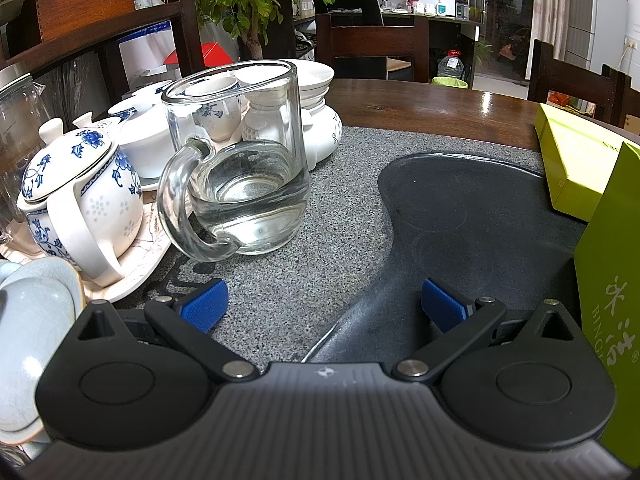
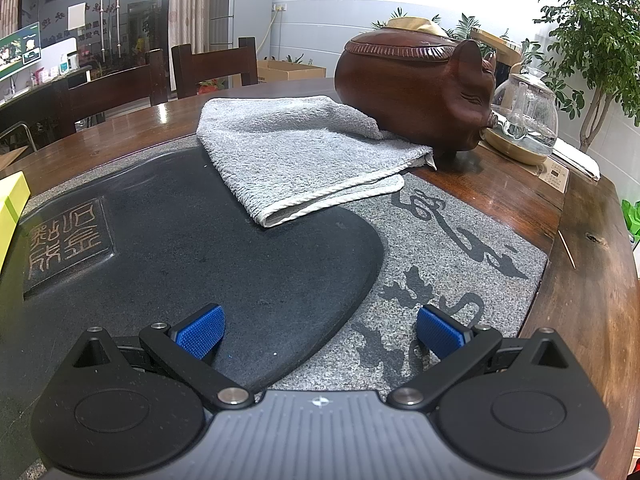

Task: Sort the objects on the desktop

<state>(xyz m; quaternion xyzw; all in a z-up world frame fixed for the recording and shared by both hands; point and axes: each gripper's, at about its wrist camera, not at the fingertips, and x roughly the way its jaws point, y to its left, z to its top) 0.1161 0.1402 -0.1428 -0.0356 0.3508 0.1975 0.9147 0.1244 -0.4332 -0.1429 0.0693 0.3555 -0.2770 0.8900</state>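
The left gripper and right gripper both stand released, ribbed blue pads spread over the speckled granite tea tray. A clear glass pitcher stands near its left edge. A green box, cut off, perhaps reads "BING". A folded grey towel overlaps the far edge.

The green box reads "BING"; seal characters carved in the stone tray are unreadable.
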